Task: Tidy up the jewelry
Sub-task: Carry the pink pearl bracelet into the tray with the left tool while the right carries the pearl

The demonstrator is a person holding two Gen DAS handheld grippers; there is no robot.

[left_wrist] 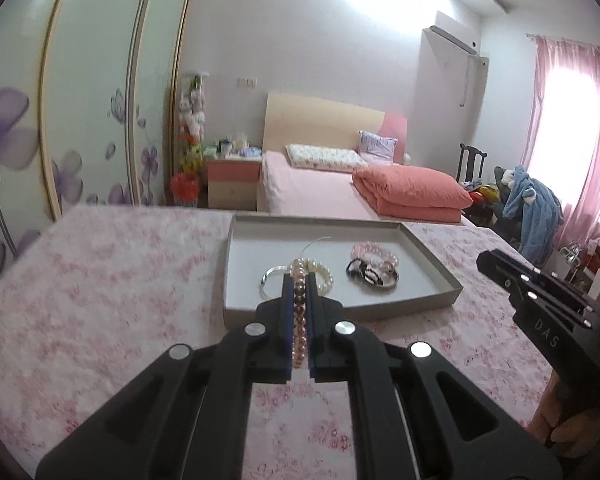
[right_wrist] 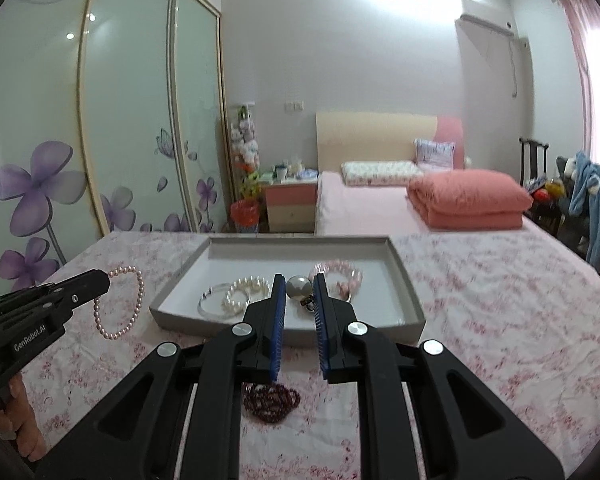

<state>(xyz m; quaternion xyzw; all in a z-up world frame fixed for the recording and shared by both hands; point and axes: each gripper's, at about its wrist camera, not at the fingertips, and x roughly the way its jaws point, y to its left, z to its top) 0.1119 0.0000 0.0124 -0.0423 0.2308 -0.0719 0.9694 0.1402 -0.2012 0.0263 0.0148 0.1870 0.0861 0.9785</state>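
Observation:
My left gripper (left_wrist: 299, 280) is shut on a pink pearl bracelet (left_wrist: 299, 312), which runs edge-on between the blue pads. In the right wrist view the same bracelet (right_wrist: 120, 304) hangs as a loop from the left gripper (right_wrist: 100, 280), above the cloth left of the tray. My right gripper (right_wrist: 299, 280) is shut on a large grey pearl ornament (right_wrist: 298, 287) with a small metal clasp, pinched at the fingertips over the tray's near side. The grey tray (left_wrist: 432, 276) holds a silver bangle (left_wrist: 270, 276), a white pearl bracelet (left_wrist: 324, 276), pink bead bracelets (left_wrist: 374, 254) and black-and-white bands (left_wrist: 370, 276).
A dark red bead bracelet (right_wrist: 272, 402) lies on the pink floral cloth (right_wrist: 480, 320) under my right gripper. The right gripper (left_wrist: 488, 260) shows at the right edge of the left wrist view. Behind the table stand a bed (right_wrist: 360, 208), a wardrobe and a chair with clothes.

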